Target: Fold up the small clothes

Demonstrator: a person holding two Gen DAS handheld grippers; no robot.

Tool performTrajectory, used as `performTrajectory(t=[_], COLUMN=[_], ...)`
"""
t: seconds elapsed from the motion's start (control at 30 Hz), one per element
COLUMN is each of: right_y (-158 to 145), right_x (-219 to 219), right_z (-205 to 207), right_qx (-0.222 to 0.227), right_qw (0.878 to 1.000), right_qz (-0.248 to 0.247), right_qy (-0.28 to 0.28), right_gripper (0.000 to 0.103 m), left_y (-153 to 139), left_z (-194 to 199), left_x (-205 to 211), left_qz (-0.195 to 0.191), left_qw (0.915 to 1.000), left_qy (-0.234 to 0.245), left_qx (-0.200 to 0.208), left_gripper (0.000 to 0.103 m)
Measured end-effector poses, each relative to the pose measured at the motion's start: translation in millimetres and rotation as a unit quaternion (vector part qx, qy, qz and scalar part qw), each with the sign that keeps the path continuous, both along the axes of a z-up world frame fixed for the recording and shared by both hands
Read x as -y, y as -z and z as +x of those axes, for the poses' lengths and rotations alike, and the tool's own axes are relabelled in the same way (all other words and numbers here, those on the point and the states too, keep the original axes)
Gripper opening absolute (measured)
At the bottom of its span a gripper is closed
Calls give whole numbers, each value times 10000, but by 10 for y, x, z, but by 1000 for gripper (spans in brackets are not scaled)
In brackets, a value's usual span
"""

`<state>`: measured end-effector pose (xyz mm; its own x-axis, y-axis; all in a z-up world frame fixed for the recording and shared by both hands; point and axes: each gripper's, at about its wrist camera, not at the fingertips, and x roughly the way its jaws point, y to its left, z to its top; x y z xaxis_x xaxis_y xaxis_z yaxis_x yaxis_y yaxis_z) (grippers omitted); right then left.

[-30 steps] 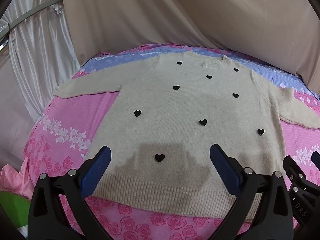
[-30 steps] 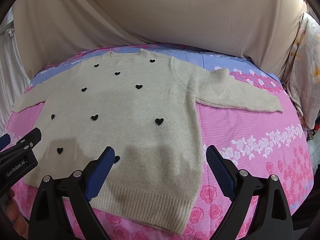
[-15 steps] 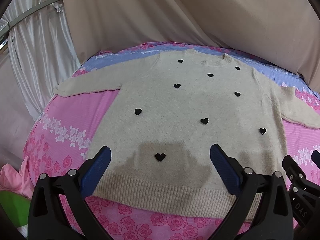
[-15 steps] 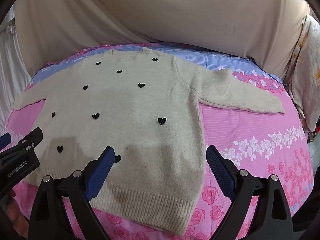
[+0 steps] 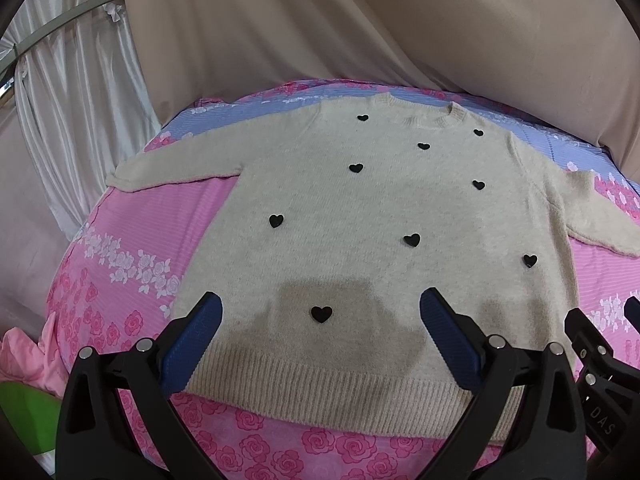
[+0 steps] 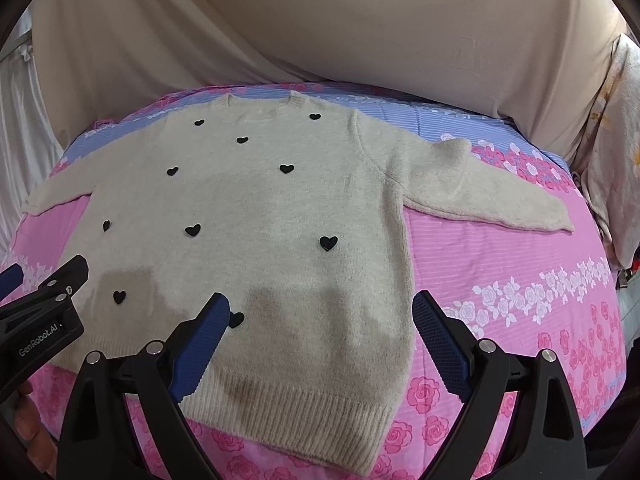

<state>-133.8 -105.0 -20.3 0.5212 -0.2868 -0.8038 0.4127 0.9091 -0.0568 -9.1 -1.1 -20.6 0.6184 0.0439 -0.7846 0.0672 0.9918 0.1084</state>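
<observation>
The beige sweater (image 5: 380, 248) lies flat on the pink bedsheet (image 6: 520, 280); both tongs, left (image 5: 320, 312) and right (image 6: 320, 308), hang spread and empty, beige drapes (image 6: 360, 32) at the far side.

From my right-hand camera I read "GenRobot.AI" in white letters on the black plastic body of my left gripper (image 6: 40, 316), low at the left edge. From my left-hand camera I read only "DAS" in pale letters on the black plastic body of my right gripper (image 5: 600, 364), at the lower right corner; the rest of that word is cut off. I find no other readable text.
</observation>
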Motion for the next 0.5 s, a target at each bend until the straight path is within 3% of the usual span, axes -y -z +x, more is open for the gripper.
performTrajectory(t=[0.5], right_y=[40], right_x=[-4], right_z=[2], right_qx=[-46], right_qw=[10000], right_qz=[47], right_qy=[-28], right_gripper=[91], left_y=[28], left_z=[22], left_x=[16], left_qz=[4], left_qw=[10000], left_qy=[-5], left_qx=[-21], left_gripper=[97])
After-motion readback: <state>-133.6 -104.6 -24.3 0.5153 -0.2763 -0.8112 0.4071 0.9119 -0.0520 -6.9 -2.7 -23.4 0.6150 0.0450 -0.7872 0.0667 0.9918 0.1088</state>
